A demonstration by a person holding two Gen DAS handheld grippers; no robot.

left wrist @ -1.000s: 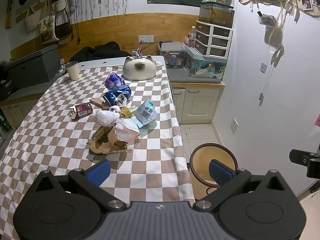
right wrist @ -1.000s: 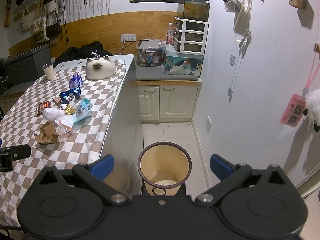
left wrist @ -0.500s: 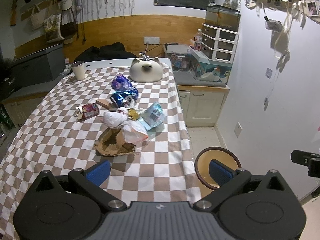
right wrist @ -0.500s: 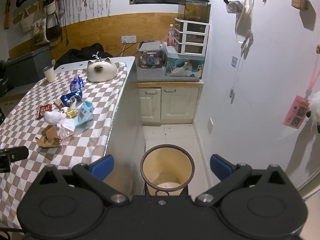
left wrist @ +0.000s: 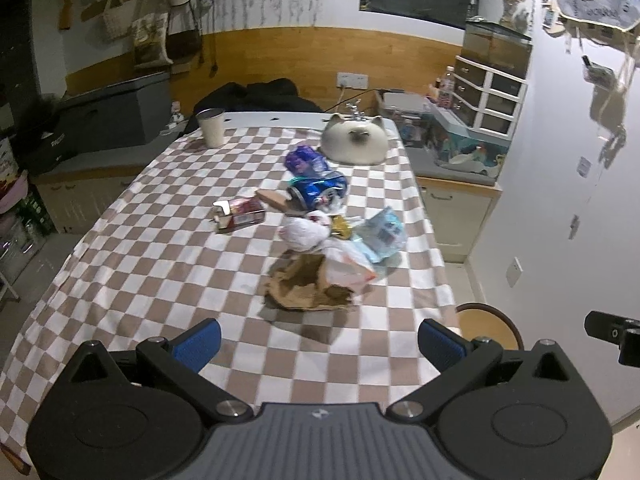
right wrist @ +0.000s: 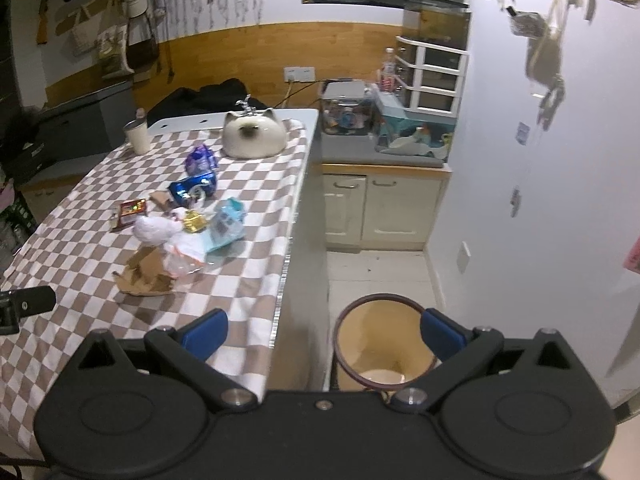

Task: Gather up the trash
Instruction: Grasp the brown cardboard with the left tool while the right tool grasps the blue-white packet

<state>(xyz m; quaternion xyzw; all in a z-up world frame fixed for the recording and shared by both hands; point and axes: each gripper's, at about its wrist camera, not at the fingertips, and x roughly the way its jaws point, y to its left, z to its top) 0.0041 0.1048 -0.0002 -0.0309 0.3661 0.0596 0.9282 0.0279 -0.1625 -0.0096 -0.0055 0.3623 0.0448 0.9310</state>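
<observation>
Partly hidden: the bin (left wrist: 490,322) shows only as a rim sliver in the left view, cut off by the desk (left wrist: 160,264) edge and the left gripper (left wrist: 318,340). From the right view, the bin's (right wrist: 380,340) near rim disappears behind the right gripper (right wrist: 324,332); its bottom is hard to read. Both sets of jaws stand spread wide, holding nothing, well short of the trash.

Trash sits clustered mid-desk toward the right edge: torn brown paper (left wrist: 308,286) nearest, a clear plastic bag (left wrist: 346,262) overlapping it, a white crumpled wad (left wrist: 302,232), a small gold wrapper (left wrist: 341,226), a pale blue packet (left wrist: 384,234), a red carton (left wrist: 240,214) off to the left, a crushed blue wrapper (left wrist: 318,190), a purple wrapper (left wrist: 304,160) farthest. Print on them is too small to read.

A cat-shaped ceramic piece (left wrist: 355,144) and a cup (left wrist: 212,127) stand at the far end.
</observation>
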